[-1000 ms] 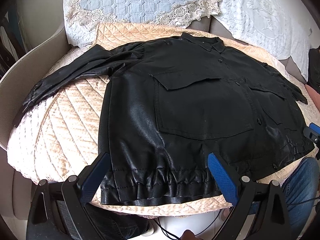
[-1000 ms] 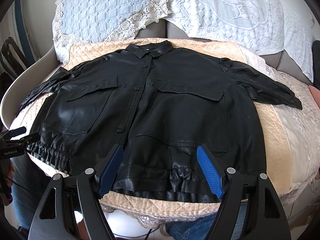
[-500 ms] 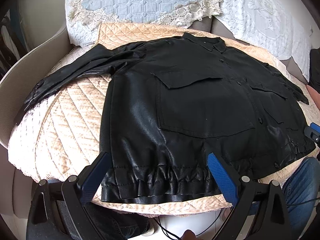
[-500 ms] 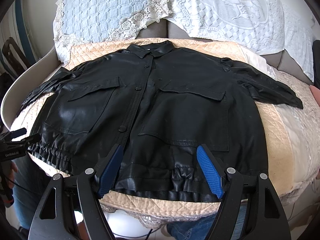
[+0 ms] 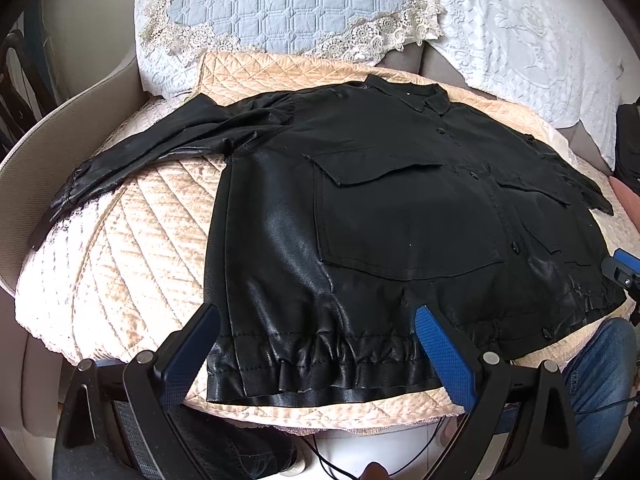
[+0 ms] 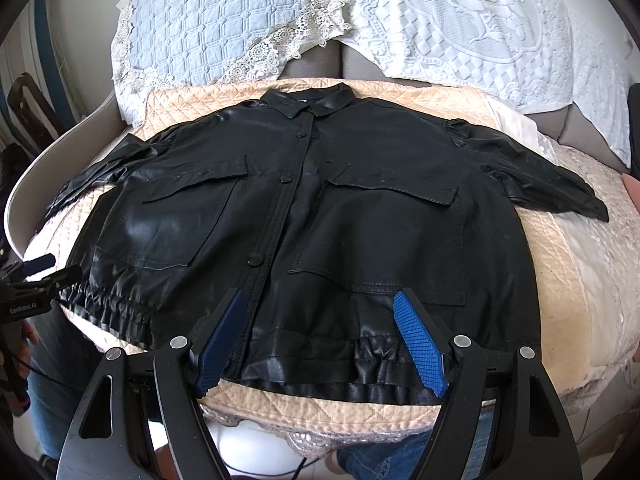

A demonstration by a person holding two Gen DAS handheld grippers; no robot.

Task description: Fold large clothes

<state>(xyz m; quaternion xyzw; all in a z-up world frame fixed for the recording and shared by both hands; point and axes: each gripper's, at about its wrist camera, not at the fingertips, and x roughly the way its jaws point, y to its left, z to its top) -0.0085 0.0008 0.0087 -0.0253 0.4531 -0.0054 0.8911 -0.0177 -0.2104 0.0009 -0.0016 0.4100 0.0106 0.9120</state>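
Jacket (image 6: pixel 304 216) lies flat on the quilted cover (image 6: pixel 556 280) (collar farthest), pillows (image 6: pixel 208 28) behind it.

One black jacket (image 6: pixel 304 216) is seen, spread flat on one peach quilted cover (image 6: pixel 332 404). Two sleeves are counted on it, one to each side, and two chest pockets with flaps. Three buttons are counted along the front placket in the right wrist view (a further one may be hidden lower down). Two grippers are seen, the left gripper (image 5: pixel 316 348) and the right gripper (image 6: pixel 320 336), each with two blue pads. Two lace-edged covers are laid behind.
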